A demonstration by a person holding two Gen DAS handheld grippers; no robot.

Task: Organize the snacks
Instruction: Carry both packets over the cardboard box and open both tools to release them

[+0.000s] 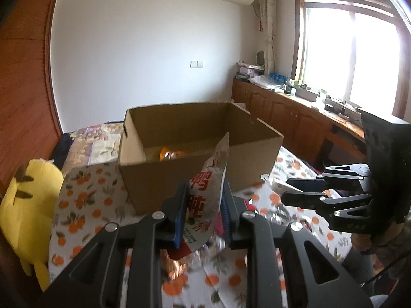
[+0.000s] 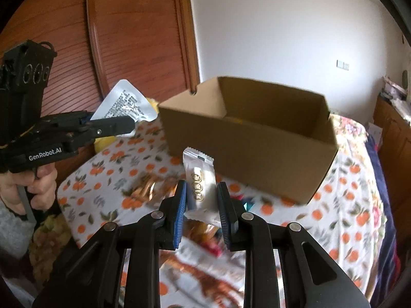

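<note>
Snack packets gripped above orange-print cloth (image 2: 108,177), before open brown cardboard box (image 1: 195,138).
Left gripper (image 1: 205,205) clamped on red-lettered white pouch (image 1: 205,195); right gripper (image 2: 203,202) clamped on slim silver sachet (image 2: 200,177).

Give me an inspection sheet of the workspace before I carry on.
Surface: orange-print cloth.
Job's things: open box, something orange inside; red-print packet; silver packet.
Clutter: loose wrappers on the cloth; yellow plush at its edge.
Grippers: left gripper shut on red-print packet; right gripper shut on silver packet.
Cables: nothing seen.
Surroundings: wooden cabinets, window.
</note>
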